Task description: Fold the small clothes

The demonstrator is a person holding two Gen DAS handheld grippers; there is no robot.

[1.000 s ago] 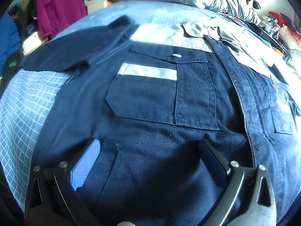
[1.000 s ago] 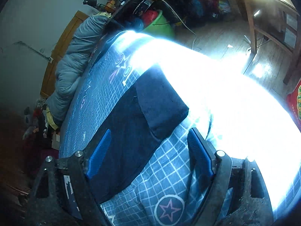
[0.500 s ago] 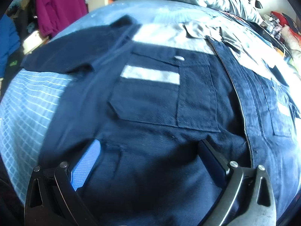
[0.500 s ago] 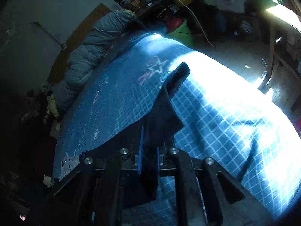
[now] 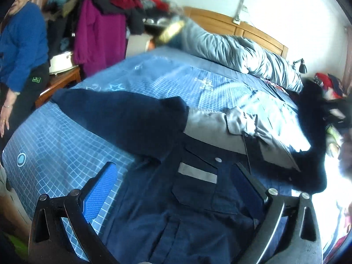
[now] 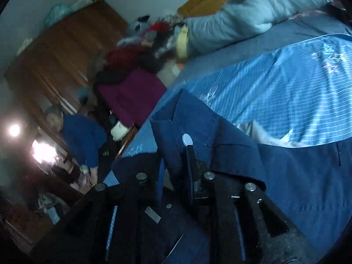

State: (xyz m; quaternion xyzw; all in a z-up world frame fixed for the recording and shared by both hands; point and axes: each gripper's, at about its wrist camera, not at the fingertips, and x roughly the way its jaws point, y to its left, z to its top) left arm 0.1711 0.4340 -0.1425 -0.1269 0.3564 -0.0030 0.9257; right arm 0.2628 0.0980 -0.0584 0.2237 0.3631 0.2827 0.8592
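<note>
Both grippers are sitting higher than a second ago: the left gripper (image 5: 173, 189) is now hovering above the navy jacket (image 5: 198, 209) with much more of the bed in its view, and the right gripper (image 6: 176, 165), which was spread over a sleeve on the blue checked bedspread (image 5: 66, 145), is now pinching a fold of that dark cloth between its fingers.

Much is getting lost here. The right wrist view is dim and smeared, the pinched cloth is covering the finger pads, and a pale round button (image 6: 187, 139) is showing just above the grip. On the far side of the jacket from the left gripper, glare is washing out the bedspread, and a dark blurred shape is hanging there — I cannot tell what it is. The jacket's hem is being cut off behind the left gripper's frame.

The jacket is lying front-up on the bedspread, its long axis running from the left gripper toward the grey collar (image 5: 239, 121) and the rumpled grey duvet (image 5: 237, 52) beyond. One sleeve (image 5: 118, 112) is stretching sideways from the jacket's shoulder toward a person in a blue top (image 5: 22, 44) who is standing at the bed's edge. The left gripper's fingers are spread wide, holding nothing, framing the chest pocket with its grey reflective strip (image 5: 197, 171).
</note>
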